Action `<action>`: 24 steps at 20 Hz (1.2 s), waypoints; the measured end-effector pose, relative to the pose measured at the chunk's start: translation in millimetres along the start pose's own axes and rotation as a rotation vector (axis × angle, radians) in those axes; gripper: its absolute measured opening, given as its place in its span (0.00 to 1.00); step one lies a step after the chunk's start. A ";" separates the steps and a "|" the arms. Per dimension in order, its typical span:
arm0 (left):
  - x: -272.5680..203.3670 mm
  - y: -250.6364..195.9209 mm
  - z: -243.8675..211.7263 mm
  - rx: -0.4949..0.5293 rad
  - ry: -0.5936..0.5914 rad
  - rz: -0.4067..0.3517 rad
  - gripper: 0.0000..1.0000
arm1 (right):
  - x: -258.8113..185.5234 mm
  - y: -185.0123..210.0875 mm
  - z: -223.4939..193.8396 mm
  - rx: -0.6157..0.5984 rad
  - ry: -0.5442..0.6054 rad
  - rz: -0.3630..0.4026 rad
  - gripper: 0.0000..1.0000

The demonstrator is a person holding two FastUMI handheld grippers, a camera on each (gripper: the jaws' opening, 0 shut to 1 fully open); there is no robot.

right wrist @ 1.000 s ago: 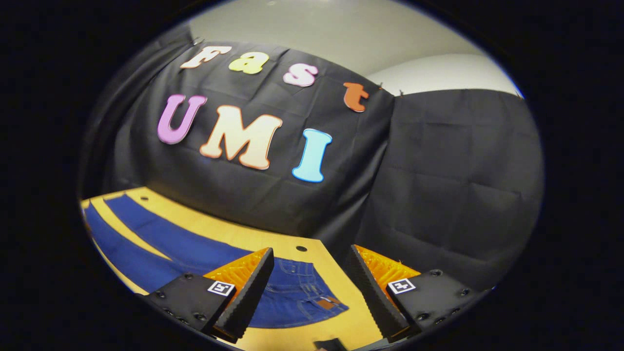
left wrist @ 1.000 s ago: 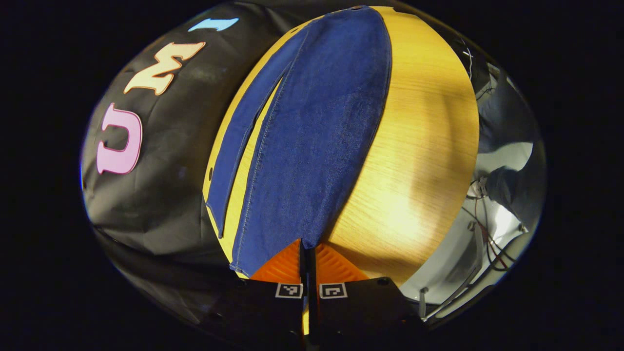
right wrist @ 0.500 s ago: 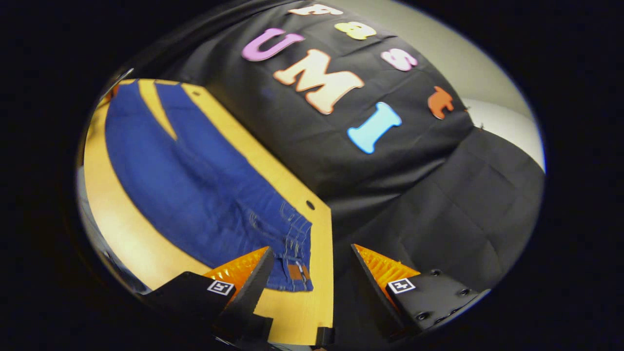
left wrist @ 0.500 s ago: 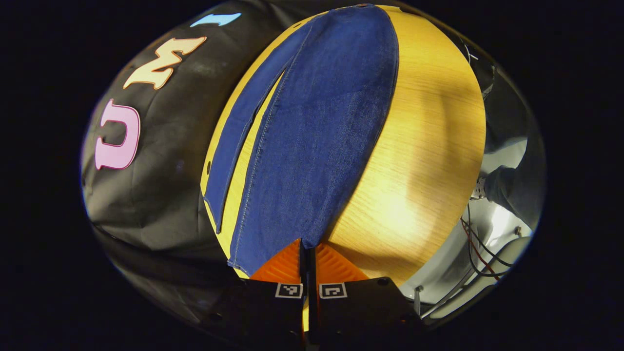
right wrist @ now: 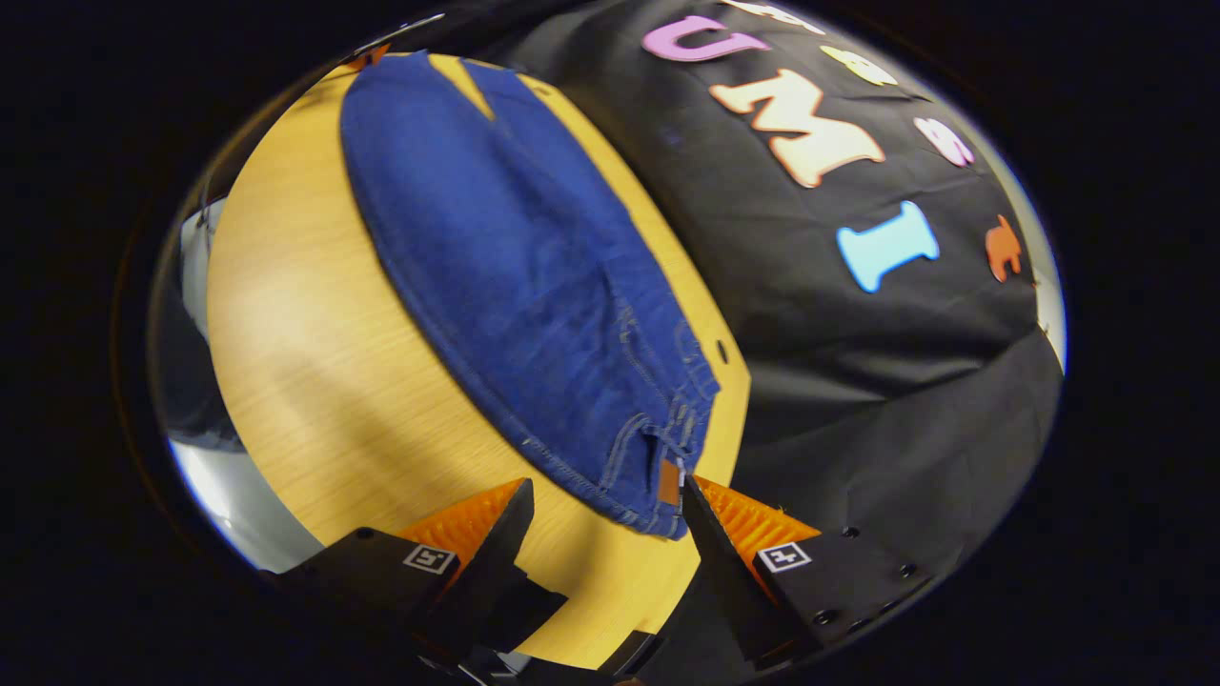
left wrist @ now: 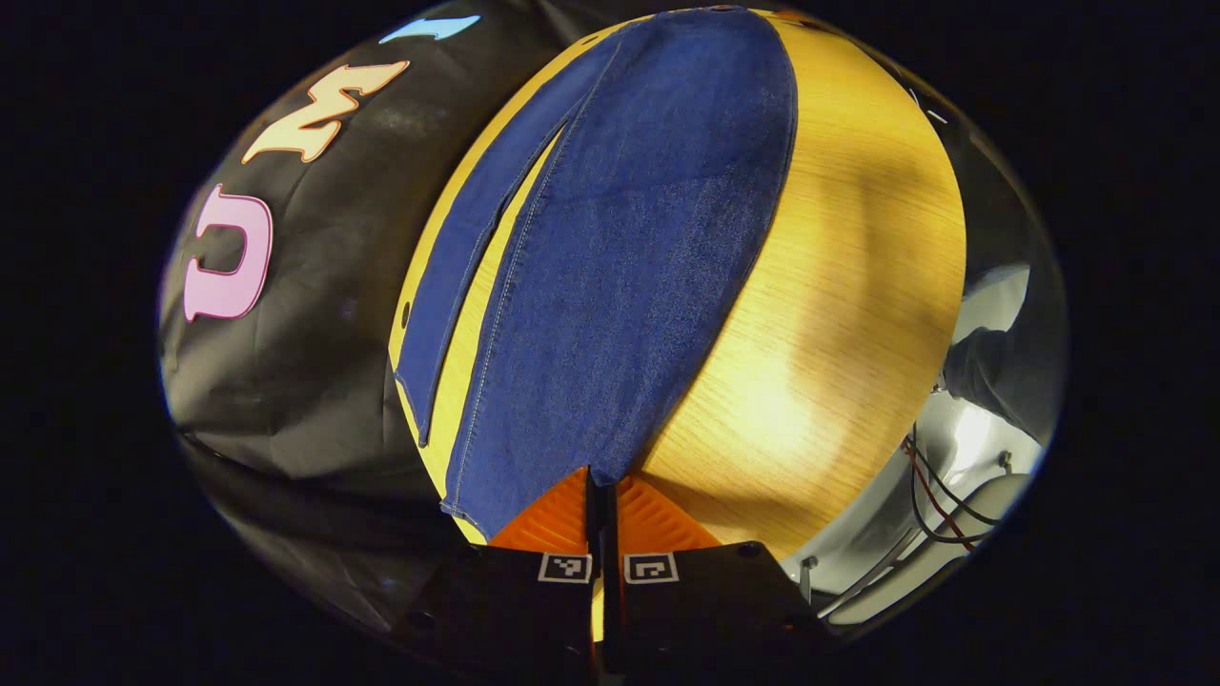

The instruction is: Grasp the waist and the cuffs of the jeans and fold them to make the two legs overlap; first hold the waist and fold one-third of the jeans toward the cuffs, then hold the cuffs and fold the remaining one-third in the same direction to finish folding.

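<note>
Blue jeans (left wrist: 629, 267) lie flat along the wooden table (left wrist: 839, 314), their two legs side by side with a narrow gap. My left gripper (left wrist: 602, 481) is shut on the cuff of the nearer, wider leg at the table's end. The other leg (left wrist: 457, 276) runs along the cloth wall side. In the right gripper view the jeans (right wrist: 515, 257) stretch away from the waist (right wrist: 658, 476), which has a brown patch. My right gripper (right wrist: 606, 486) is open just above the waist's corner. The denim edge sits close to its right finger (right wrist: 710, 514).
The black cloth wall (right wrist: 858, 362) runs close along the table's far side. A small hole (right wrist: 721, 351) sits in the tabletop near the waist. Cables (left wrist: 939, 495) and pale floor lie beyond the table's edge. Bare wood (right wrist: 315, 314) stretches beside the jeans.
My right gripper has swung down from facing the wall to the waist end of the jeans, still open. My left gripper stays shut on the cuff, barely shifted.
</note>
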State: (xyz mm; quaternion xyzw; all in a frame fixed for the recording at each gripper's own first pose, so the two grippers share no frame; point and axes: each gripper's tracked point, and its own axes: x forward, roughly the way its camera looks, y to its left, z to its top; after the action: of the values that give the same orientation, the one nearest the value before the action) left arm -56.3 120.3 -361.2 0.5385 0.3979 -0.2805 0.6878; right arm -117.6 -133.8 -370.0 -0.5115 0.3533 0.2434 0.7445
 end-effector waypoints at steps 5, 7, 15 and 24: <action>-0.6 1.1 -1.7 -0.008 0.022 -0.011 0.00 | 25.1 6.4 9.1 -0.107 -0.018 0.043 0.89; 0.2 1.7 -3.0 -0.004 0.030 -0.006 0.00 | 37.5 0.7 12.4 -0.121 -0.019 0.038 0.89; 2.7 3.6 -3.4 -0.030 0.036 0.016 0.00 | 59.8 14.8 16.3 -0.145 -0.002 0.083 0.10; -2.6 36.6 4.9 -0.172 0.046 0.034 0.00 | 43.1 -40.2 47.1 0.028 -0.028 -0.062 0.03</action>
State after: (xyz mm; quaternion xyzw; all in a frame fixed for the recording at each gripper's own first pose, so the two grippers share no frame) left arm -26.7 125.1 -339.5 0.4905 0.4270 -0.2213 0.7268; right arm -48.1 -104.2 -369.0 -0.5084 0.3300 0.2224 0.7637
